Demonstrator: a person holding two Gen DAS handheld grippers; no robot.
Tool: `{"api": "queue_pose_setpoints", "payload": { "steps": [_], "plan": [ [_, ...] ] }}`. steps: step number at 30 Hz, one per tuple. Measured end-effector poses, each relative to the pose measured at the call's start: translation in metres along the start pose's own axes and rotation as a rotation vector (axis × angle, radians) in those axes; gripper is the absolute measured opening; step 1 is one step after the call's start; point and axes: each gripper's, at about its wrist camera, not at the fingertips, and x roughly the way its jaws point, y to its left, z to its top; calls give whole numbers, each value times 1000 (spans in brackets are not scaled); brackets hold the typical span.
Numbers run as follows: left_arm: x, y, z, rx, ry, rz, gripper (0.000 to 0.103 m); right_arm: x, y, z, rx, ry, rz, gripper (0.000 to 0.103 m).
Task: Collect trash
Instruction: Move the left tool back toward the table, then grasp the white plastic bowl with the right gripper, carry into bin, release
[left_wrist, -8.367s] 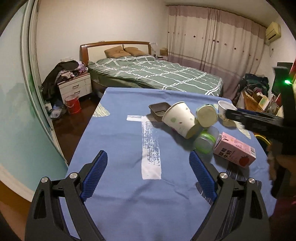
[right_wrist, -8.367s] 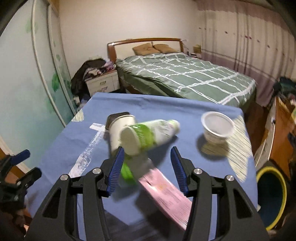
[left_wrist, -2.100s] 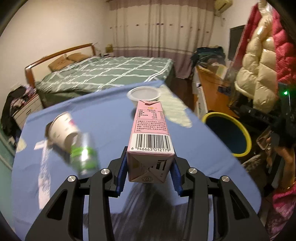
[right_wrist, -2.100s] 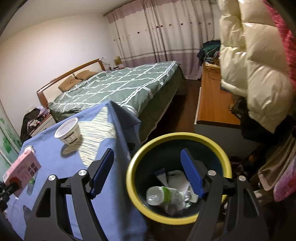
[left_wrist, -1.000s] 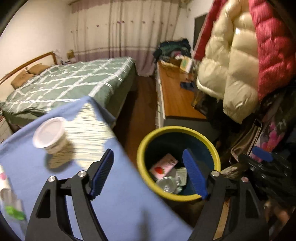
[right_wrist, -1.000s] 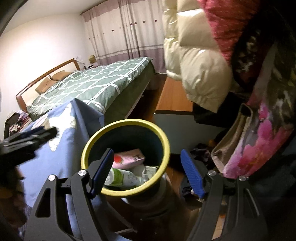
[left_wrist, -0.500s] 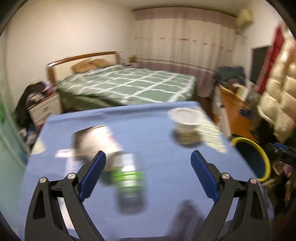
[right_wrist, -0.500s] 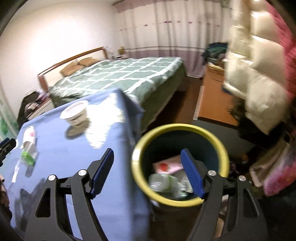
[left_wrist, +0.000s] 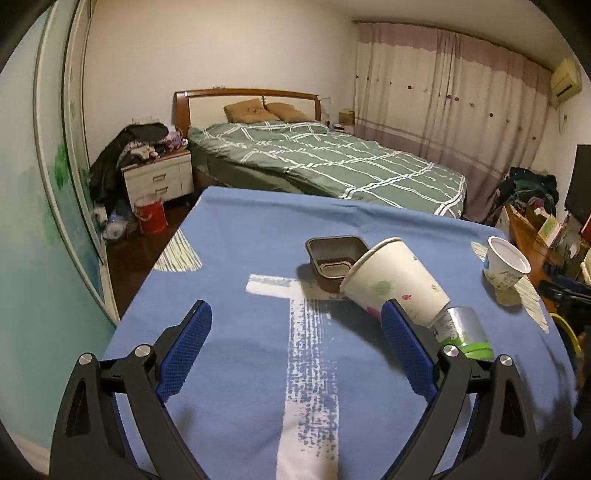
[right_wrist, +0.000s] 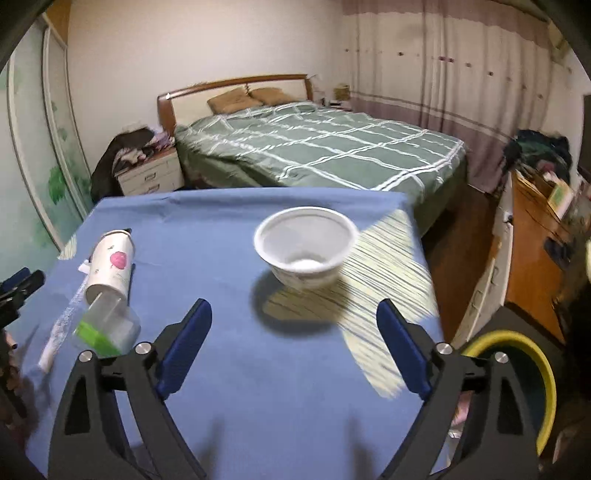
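Left wrist view. Left gripper (left_wrist: 295, 343) spread wide, nothing between its blue pads — it hangs over the near part of the blue tablecloth (left_wrist: 236, 251). Paper cup (left_wrist: 395, 282) lies on its side right of centre, mouth toward the far left, its base touching a clear bottle with green cap (left_wrist: 465, 330) just beside the right pad. Small brown tray (left_wrist: 336, 254) sits just beyond the cup. White plastic bowl (left_wrist: 506, 264) stands at the far right edge.

Right wrist view. Right gripper (right_wrist: 293, 343) also fully open and empty. The bowl (right_wrist: 306, 251) stands upright ahead between the fingers, a little to the far side. Yellow-rimmed bin (right_wrist: 517, 373) is off the table at near right; cup (right_wrist: 110, 264) and bottle (right_wrist: 109, 326) are at left.

Handling, judged: all pieces look empty, so light. Bowl is thin-walled and will flex — pinch across the rim, gently. Cup crushes easily; take it mid-body. Bottle is smooth and may roll; grip across its barrel.
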Motion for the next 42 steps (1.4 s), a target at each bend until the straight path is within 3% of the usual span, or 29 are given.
{"api": "queue_pose_setpoints", "payload": {
  "steps": [9,20,21,23,30,35,42],
  "plan": [
    [0,-14,-3,-1,-4,-45,92,66,1,20,76,90,-62,87],
    [-8,-18,-4,-11,-6,-54,92,102,3,36,86,116,-86,89],
    [-7,-19,-5,-10,-4,-54,92,104,3,37,85,122,-94,88],
    [-7,-18,-4,-10,-3,-55,92,106,3,38,88,130,-90,75],
    [-6,-22,-4,-2,2,-64,92,94,-2,30,98,140,-66,74],
    [-6,-24,-5,6,1,-69,92,61,-11,19,123,113,-43,75],
    [-7,-32,-7,38,-4,-80,92,1,-57,-16,235,77,-121,74]
  ]
}}
